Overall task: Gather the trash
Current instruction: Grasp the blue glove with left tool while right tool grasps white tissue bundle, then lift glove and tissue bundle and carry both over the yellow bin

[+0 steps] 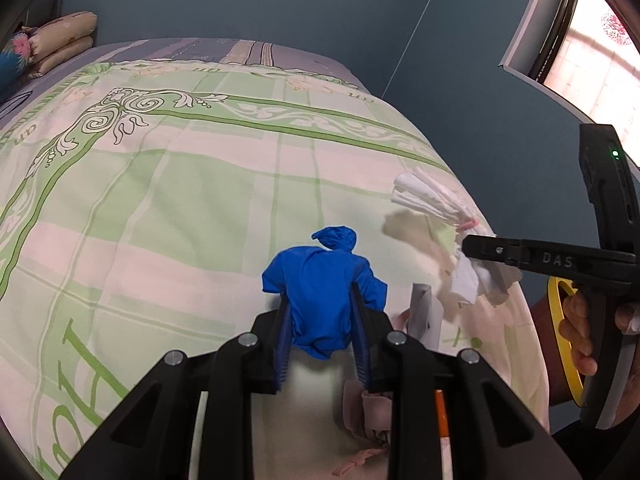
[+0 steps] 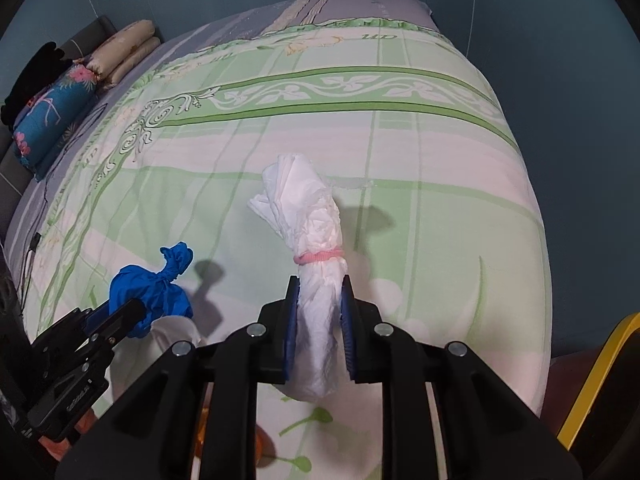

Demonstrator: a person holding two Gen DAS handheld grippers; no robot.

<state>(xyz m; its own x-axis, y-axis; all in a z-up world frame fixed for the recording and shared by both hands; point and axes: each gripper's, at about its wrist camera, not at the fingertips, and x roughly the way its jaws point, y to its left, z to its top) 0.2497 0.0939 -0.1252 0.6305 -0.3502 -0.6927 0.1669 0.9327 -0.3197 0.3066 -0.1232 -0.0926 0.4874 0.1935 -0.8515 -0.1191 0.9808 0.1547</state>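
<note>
knotted bag [image 1: 320, 280]: blue | tied bundle [image 2: 308, 216]: white, pink band | bedspread [image 2: 400, 140]: green-white floral

- Ahead of both claws the bed [image 2: 360, 128] lies broad and bare, its green-patterned quilt free of things right up to the far edge.
- The left claw [image 1: 322, 320] has the right claw [image 1: 480, 250] close on its right side, each with a bundle between its pads, with only a narrow passage between them.
- Far to the left of the claws, stacked pillows [image 2: 124, 50] and a blue floral cushion [image 2: 52, 116] fill that bed corner.
</note>
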